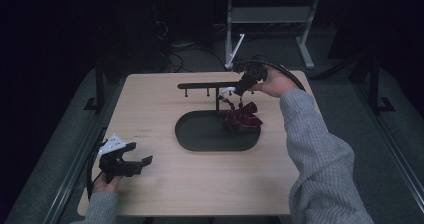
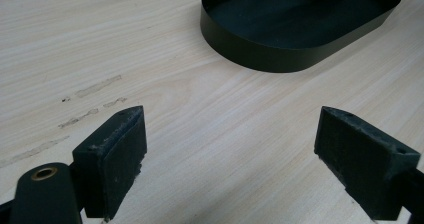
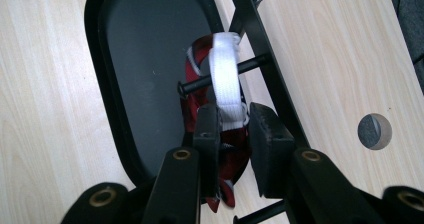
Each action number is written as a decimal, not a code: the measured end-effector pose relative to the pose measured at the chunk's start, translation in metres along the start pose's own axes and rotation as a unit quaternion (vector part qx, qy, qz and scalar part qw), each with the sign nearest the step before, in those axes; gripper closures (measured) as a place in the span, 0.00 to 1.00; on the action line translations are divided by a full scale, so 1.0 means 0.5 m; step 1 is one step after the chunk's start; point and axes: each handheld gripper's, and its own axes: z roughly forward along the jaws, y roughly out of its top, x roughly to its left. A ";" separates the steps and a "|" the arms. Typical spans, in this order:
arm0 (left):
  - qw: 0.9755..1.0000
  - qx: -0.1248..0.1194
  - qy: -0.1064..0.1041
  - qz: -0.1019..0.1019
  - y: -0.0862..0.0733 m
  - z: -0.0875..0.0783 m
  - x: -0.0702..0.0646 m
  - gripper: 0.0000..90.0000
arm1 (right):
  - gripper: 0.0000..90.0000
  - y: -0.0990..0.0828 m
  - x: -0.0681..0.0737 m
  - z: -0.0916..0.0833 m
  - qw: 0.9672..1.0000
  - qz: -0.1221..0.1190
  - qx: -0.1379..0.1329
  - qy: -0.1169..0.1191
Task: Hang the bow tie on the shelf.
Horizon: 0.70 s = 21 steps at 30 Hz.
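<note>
A red patterned bow (image 1: 241, 118) on a white elastic band (image 3: 222, 69) hangs over the black oval tray (image 1: 200, 134). The band is looped over a black peg (image 3: 200, 84) of the stand's horizontal bar (image 1: 205, 85). My right gripper (image 3: 234, 109) reaches the bar from the right. Its pads stand a little apart with the band running loosely between them, and the red fabric (image 3: 192, 104) drapes below. At the table's front left, my left gripper (image 1: 141, 153) stays open wide over bare wood (image 2: 232, 129), holding nothing.
The tray's dark wall (image 2: 280, 54) rises ahead of the left gripper. A round cable hole (image 3: 375, 131) is cut in the wooden table (image 1: 200, 179) beyond the stand. Desk legs and cables stand in the dark behind the table.
</note>
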 end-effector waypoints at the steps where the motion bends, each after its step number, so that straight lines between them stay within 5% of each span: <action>1: 1.000 0.000 -0.001 -0.001 0.000 0.000 -0.001 0.14 | 0.81 -0.001 0.001 -0.001 1.000 0.001 -0.002 0.000; 21: 1.000 0.004 -0.001 0.001 0.001 0.001 -0.004 0.14 | 0.73 -0.026 0.019 -0.014 1.000 0.003 -0.018 0.008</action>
